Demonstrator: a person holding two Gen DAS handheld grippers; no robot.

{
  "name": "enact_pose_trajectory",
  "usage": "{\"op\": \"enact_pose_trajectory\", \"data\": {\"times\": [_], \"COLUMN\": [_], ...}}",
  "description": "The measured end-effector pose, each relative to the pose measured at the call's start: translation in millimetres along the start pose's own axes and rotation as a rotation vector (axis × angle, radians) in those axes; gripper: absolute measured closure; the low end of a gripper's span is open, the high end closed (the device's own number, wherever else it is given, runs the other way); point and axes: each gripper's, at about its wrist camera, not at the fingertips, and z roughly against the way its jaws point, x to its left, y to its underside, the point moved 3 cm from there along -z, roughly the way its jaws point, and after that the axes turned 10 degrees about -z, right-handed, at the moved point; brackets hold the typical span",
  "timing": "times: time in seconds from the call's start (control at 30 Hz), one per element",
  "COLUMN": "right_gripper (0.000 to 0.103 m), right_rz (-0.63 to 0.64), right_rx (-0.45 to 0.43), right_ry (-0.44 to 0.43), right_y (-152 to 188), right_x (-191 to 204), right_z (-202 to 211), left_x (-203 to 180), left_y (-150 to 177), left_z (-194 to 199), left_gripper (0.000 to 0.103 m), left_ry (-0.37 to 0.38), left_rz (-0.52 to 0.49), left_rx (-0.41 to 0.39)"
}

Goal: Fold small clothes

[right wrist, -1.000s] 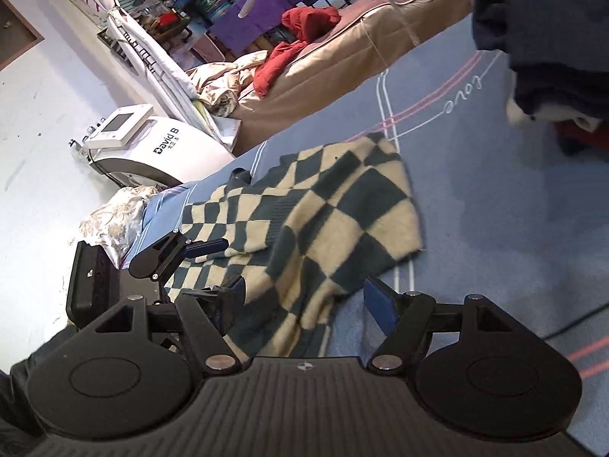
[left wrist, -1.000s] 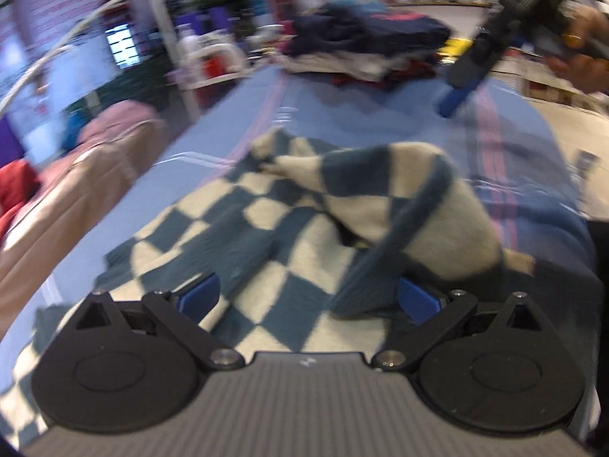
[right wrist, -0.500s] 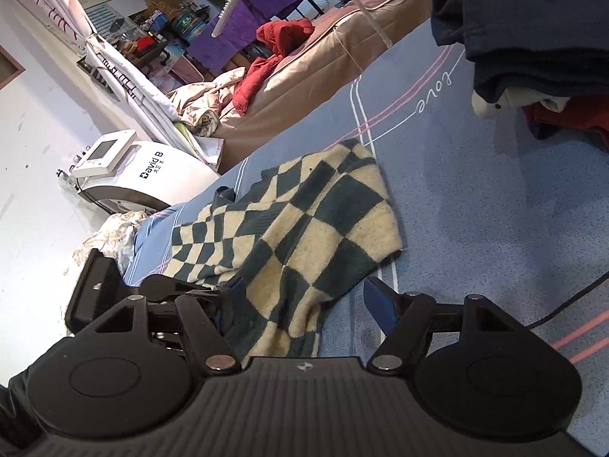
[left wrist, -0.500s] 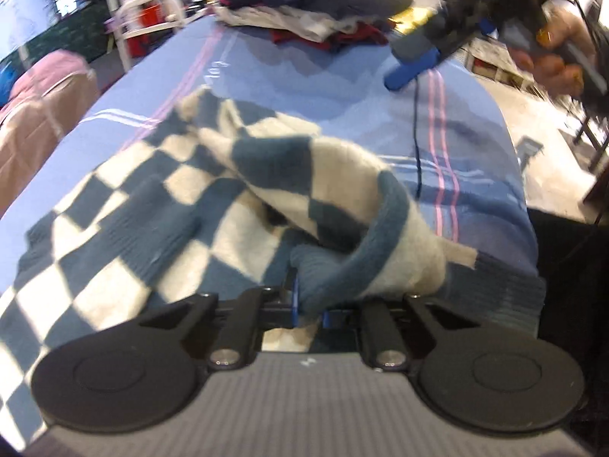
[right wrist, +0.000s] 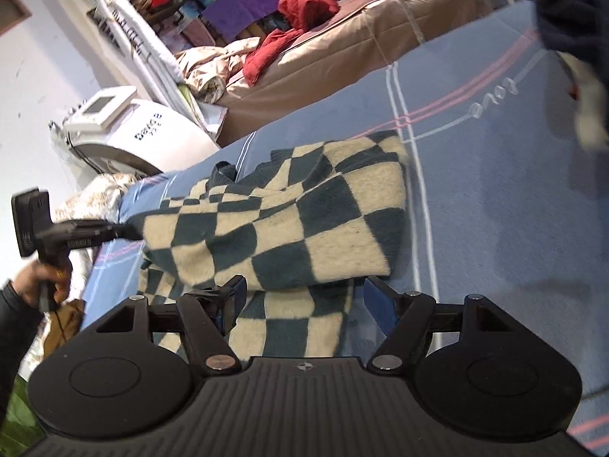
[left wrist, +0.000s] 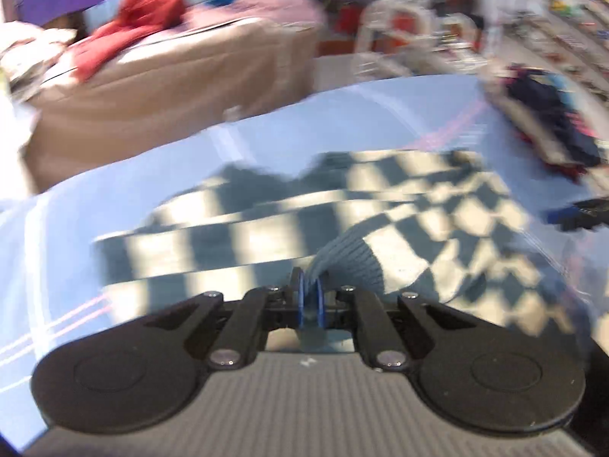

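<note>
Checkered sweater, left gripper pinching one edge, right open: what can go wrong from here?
1. The left gripper holds only a thin ribbed edge of the sweater; it could slip out mid-fold.
2. The right gripper hangs open, so nothing pins the lower layer; the whole sweater may drag across the blue sheet.
3. The raised flap sags; the fold may land crooked.

We see the left gripper [left wrist: 310, 301] pointing steeply down with its jaws pressed together, the blue pads [left wrist: 300, 297] pinching a ribbed edge of the checked sweater [left wrist: 418, 228]; from the right wrist view the same gripper [right wrist: 125, 230] reaches in level from the left, held by the person's left hand [right wrist: 42, 282] with a dark sleeve at the wrist. The right gripper [right wrist: 304, 301] tilts down over the sweater with its jaws spread wide, blue pads [right wrist: 380, 304] apart and gripping nothing.
</note>
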Motion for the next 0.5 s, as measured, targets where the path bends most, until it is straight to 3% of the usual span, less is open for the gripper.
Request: {"op": "enact_pose_trajectory", "data": {"times": [0.1,0.2,0.27,0.33,0.43,0.5], "right_gripper": [0.000,0.000,0.000,0.000,0.000,0.000], "right_rz": [0.089,0.193,0.254,0.292,0.300,0.291], "right_rx": [-0.017,-0.040,-0.057,-0.076,-0.061,-0.047], "right_ry": [0.020,0.136,0.212,0.213,0.195,0.198], "right_y": [-5,-9,-9,-7,1,9], "right_x": [19,34,40,44,42,40], "right_z": [-21,-44,-51,-49,-43,-41], "left_x": [35,61,60,49,19,14], "left_y": [-1,4,9,16,22,25], "left_z": [-6,-17,-26,-31,-38,-50], "left_gripper": [0.097,0.097,0.081,0.034,0.022,0.018], "left_ry": [-0.112,-0.208,-0.205,-0.130,-0.062,-0.020], "left_rz": [0.015,0.051,0.039,0.013,-0.053,-0.030], "left_rx": [0.048,0.095,0.105,0.094,0.052,0.053]}}
